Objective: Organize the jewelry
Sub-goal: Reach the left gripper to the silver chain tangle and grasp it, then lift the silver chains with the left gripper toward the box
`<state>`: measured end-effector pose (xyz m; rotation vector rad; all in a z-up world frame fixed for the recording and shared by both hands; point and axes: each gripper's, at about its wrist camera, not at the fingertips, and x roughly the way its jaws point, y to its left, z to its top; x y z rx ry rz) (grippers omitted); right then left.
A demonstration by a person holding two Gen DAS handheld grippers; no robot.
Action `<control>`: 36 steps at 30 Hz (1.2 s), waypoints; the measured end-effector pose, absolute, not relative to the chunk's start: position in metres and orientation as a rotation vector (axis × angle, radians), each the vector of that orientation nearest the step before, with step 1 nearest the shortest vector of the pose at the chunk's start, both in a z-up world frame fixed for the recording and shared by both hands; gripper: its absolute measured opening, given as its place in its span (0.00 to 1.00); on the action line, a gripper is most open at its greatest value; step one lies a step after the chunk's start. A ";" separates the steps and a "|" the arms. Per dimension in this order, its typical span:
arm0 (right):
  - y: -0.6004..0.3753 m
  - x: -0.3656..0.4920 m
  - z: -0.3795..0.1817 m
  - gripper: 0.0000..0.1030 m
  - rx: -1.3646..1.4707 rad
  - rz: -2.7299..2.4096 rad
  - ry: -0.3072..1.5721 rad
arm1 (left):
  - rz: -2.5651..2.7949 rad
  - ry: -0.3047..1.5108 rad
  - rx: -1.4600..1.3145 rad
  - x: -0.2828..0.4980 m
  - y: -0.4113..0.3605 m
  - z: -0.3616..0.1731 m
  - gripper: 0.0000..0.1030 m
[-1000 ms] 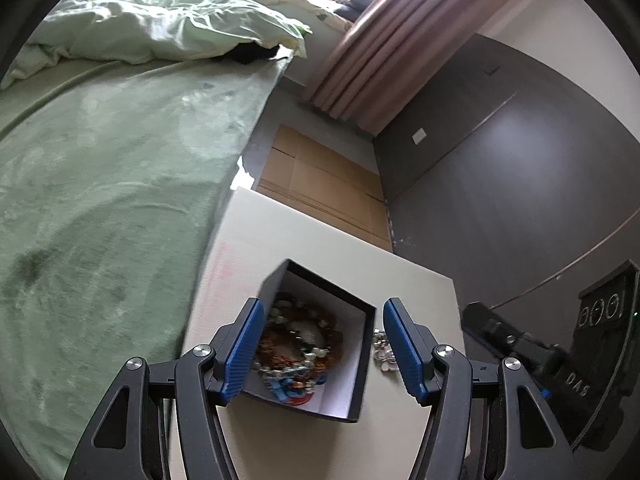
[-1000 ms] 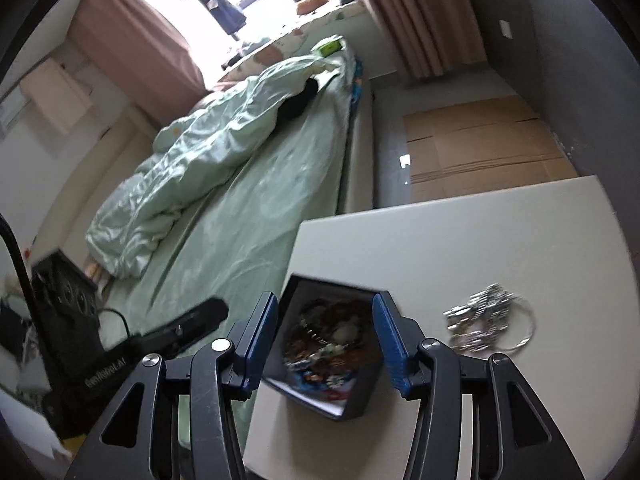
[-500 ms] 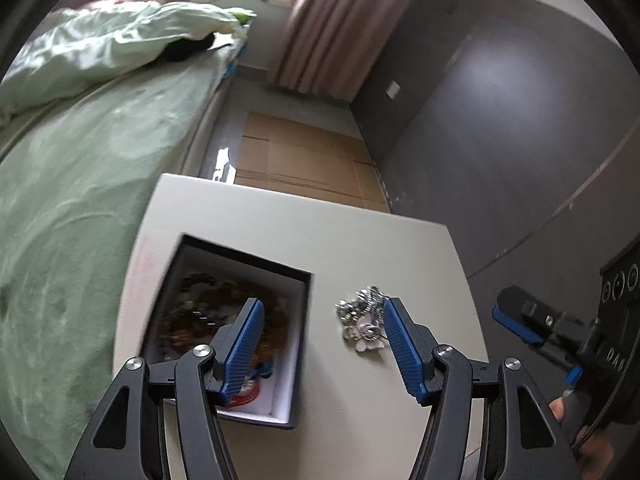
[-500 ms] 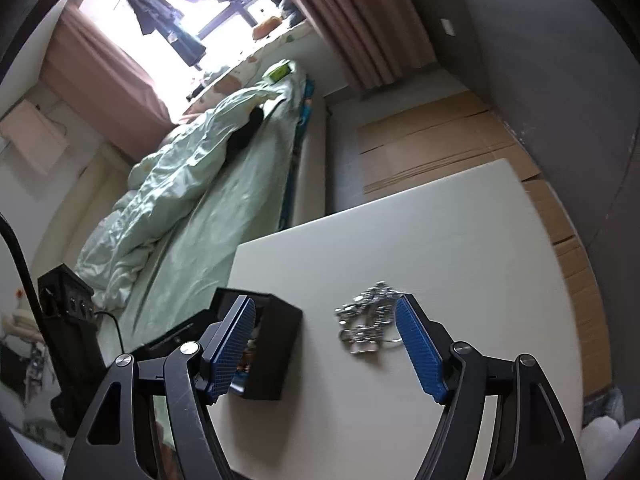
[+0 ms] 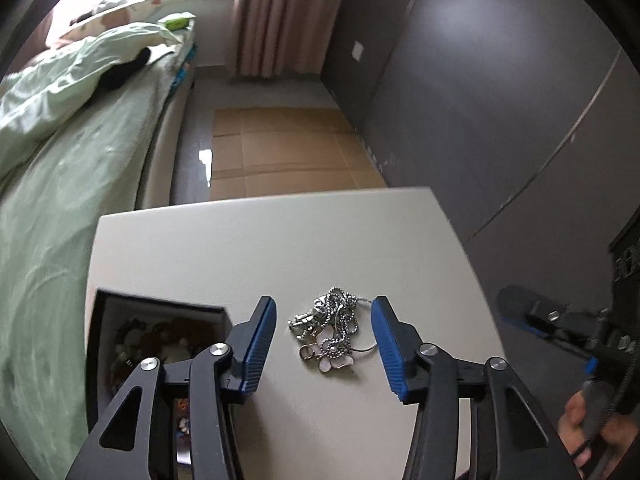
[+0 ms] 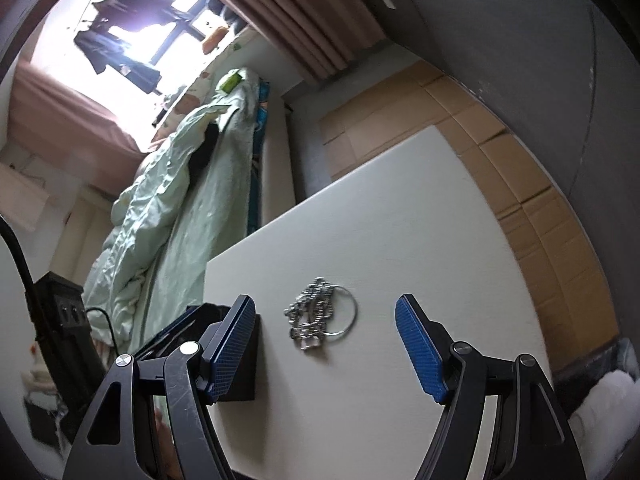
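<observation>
**Mia:** What is closest to us?

**Ben:** The left tool. Its blue pads are on each side of the chains, but they do not touch them. The pads are closing in. Nothing is held yet.

**Mia:** And the right tool?

**Ben:** It is wide and empty. It points at the chains too, from its own side. They lie between its pads, well clear of both.

**Mia:** Where are the chains?

**Ben:** They are in a silver heap on the desk. There is a bead chain, a thin ring and some small charms, all mixed up. I cannot tell how many pieces there are.

**Mia:** What is next to them?

**Ben:** A black box, just to the left on the desk. It is open. There are brown bead bracelets in it.

**Mia:** So is the job done?

**Ben:** Not yet. I think some of it is done, because the beads are in the box. The silver heap is still out on the desk. It looks like the left tool will pinch it next.

**Mia:** Will that be hard?

**Ben:** Maybe. The chains are thin and tangled, so a bit may hang down or slip.

**Mia:** What is far away?

**Ben:** Past the desk there is cardboard on the floor. A bed with a green blanket is on the left. At the back is a pink curtain.
</observation>
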<state>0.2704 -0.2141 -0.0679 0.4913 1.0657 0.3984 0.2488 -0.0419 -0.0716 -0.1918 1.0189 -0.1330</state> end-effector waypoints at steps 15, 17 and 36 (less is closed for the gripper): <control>-0.257 0.275 -0.079 0.71 0.546 0.297 1.079 | -0.085 1.156 -0.032 0.276 -0.065 -0.131 0.25; -0.258 0.276 -0.080 0.71 0.551 0.296 1.081 | -0.087 1.156 -0.024 0.278 -0.066 -0.135 0.25; -0.242 0.280 -0.085 0.71 0.513 0.334 1.116 | -0.081 1.150 -0.020 0.278 -0.065 -0.142 0.17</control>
